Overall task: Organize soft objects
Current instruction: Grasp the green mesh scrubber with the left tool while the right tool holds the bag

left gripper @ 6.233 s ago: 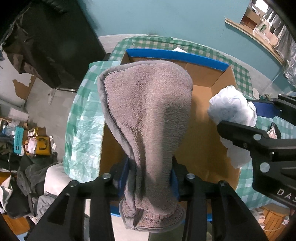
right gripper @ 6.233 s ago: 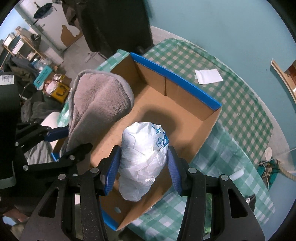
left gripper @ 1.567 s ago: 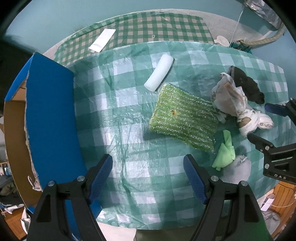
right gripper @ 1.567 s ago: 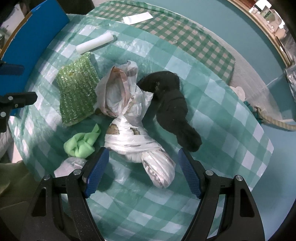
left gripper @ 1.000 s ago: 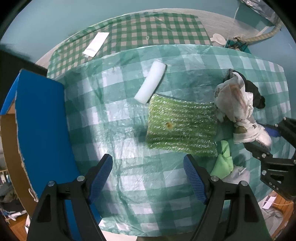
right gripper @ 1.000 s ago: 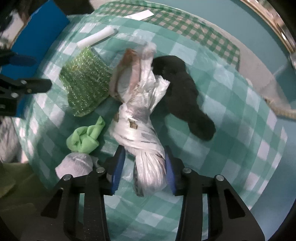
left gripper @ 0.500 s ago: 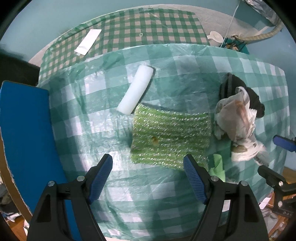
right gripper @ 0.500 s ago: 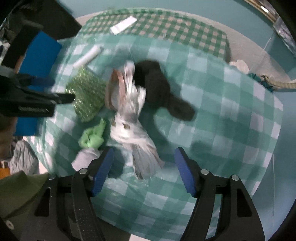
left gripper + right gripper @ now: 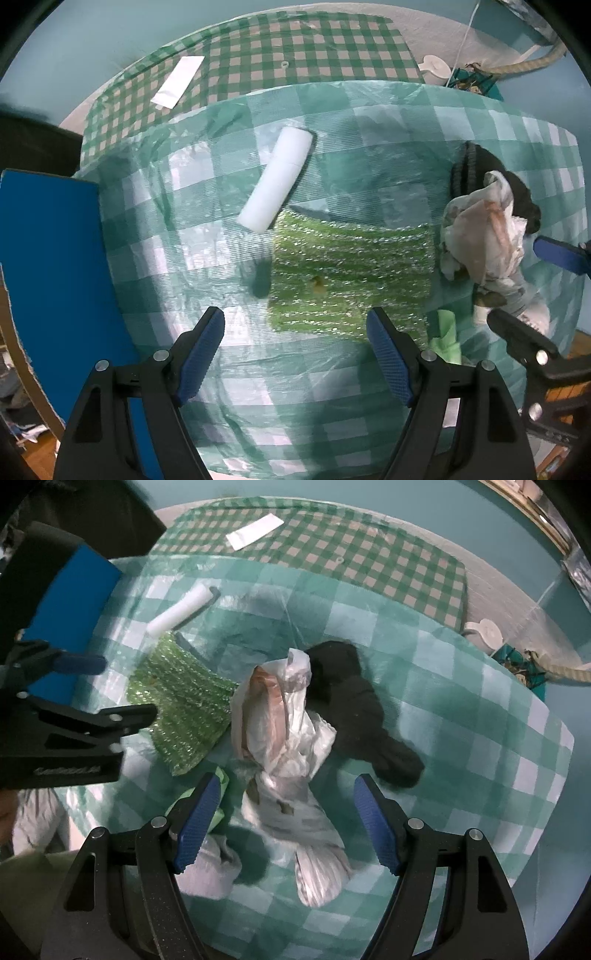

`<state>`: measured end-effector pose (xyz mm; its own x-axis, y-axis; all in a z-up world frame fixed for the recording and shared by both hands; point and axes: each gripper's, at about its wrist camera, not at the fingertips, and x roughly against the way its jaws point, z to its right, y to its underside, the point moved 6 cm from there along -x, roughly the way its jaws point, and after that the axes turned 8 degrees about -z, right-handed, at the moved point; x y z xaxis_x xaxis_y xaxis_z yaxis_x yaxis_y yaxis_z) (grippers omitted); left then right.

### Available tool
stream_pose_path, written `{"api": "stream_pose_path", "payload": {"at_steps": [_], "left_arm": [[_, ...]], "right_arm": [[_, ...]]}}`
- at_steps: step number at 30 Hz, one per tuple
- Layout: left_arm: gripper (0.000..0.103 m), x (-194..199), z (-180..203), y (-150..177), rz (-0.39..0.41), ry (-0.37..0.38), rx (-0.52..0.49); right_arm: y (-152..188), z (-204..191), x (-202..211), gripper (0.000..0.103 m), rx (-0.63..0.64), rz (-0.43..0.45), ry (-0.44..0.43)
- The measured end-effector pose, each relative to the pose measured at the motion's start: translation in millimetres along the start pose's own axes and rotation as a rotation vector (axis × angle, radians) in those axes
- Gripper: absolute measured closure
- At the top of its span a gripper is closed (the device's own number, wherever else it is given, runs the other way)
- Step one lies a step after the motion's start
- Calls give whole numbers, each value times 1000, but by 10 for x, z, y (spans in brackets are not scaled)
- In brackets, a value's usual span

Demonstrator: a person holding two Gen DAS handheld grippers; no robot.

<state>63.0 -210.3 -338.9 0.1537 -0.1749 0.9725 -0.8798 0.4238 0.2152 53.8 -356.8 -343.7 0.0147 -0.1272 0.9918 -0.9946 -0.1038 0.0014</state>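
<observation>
Right hand-held gripper [image 9: 286, 821]: jaws just opened, wide apart over white bag [image 9: 291, 775], pads clear of it. Bag dropped on desk [image 9: 461, 709], sponge [image 9: 184, 701] at nine o'clock. Regrasp likely. Left hand-held gripper [image 9: 295, 350]: spread, empty.

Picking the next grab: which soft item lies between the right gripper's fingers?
The knotted white plastic bag, lying between the open right gripper jaws, untouched. The black cloth and green bubble wrap lie beyond the fingertips.
</observation>
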Motion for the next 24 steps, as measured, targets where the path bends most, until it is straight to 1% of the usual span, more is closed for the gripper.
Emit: {"api": "stream_pose_path", "payload": {"at_steps": [4,6,8,9,11,14,19,24], "left_arm": [[23,-53,-26,10,-20,5,10],[23,-64,-28,11,-26,9,15],[23,-67,-18,8,-30,18,22],[22,-66,-8,5,-33,29,26],[21,-69,1,-13,-36,42,29],[16,-67,40,-33,-32,42,24],[16,-66,151,-89,-38,52,14],[16,-114,245,-147,-58,54,13]], "right_arm": [[-28,26,-96,27,-19,-14,35],[-29,44,-124,34,-30,-21,33],[-17,44,-139,62,-41,-25,-7],[-11,45,-140,65,-48,-26,-16],[1,53,-118,66,-57,-17,-27],[35,52,-44,67,-63,3,-46],[118,129,93,67,-103,30,-67],[185,207,127,67,-133,29,-83]]}}
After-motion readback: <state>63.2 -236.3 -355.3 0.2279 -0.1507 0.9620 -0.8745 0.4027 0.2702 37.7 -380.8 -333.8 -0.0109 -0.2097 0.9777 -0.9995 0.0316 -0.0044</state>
